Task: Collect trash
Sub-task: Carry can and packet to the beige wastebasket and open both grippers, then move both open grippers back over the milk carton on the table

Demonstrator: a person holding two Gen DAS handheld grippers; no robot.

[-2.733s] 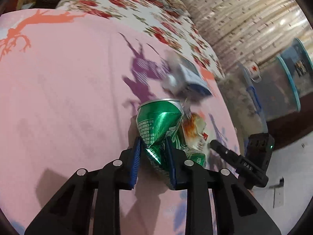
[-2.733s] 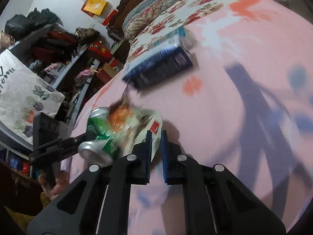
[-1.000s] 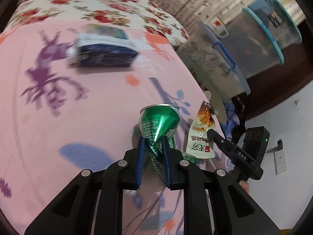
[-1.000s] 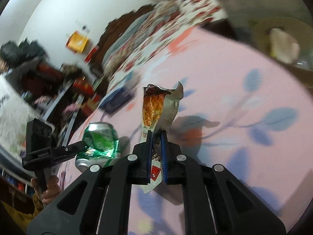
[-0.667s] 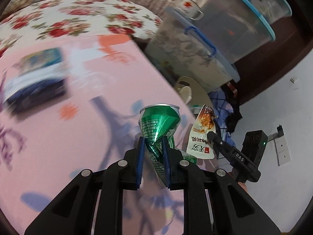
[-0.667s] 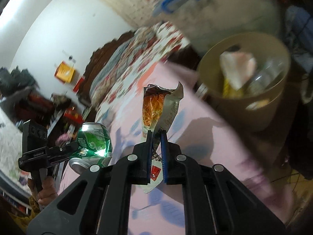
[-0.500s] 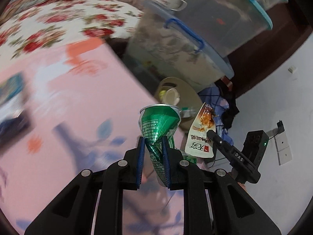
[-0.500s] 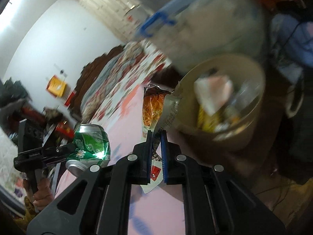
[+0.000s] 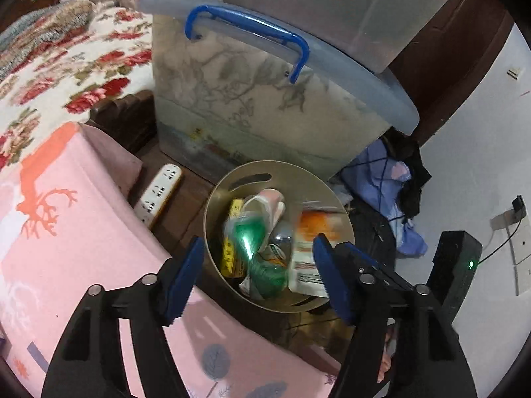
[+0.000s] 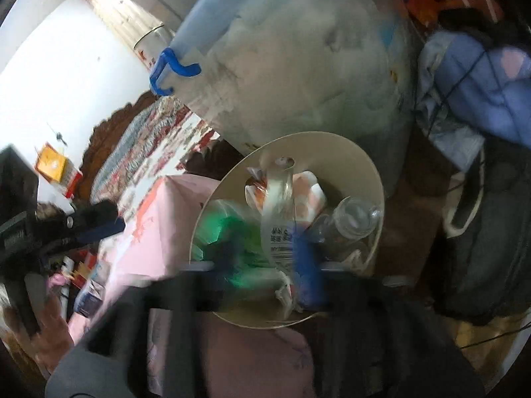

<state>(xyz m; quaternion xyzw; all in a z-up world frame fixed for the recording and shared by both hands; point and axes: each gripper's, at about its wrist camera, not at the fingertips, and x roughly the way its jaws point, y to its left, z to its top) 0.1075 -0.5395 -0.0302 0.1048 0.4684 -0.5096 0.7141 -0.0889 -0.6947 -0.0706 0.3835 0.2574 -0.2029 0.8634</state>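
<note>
Two scraps [image 9: 254, 242] — in bin [image 9: 229, 182].

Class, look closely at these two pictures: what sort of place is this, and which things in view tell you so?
Most likely a bedroom in a home. A bed with a flowered cover, stacked plastic storage boxes and a small waste bin full of household rubbish on the floor all suggest it.

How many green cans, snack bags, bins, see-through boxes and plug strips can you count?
Crushed green metal can: 1
Orange and white foil snack wrapper: 1
Round beige plastic bin: 1
Clear plastic storage boxes: 2
White power strip: 1
Total: 6
</note>
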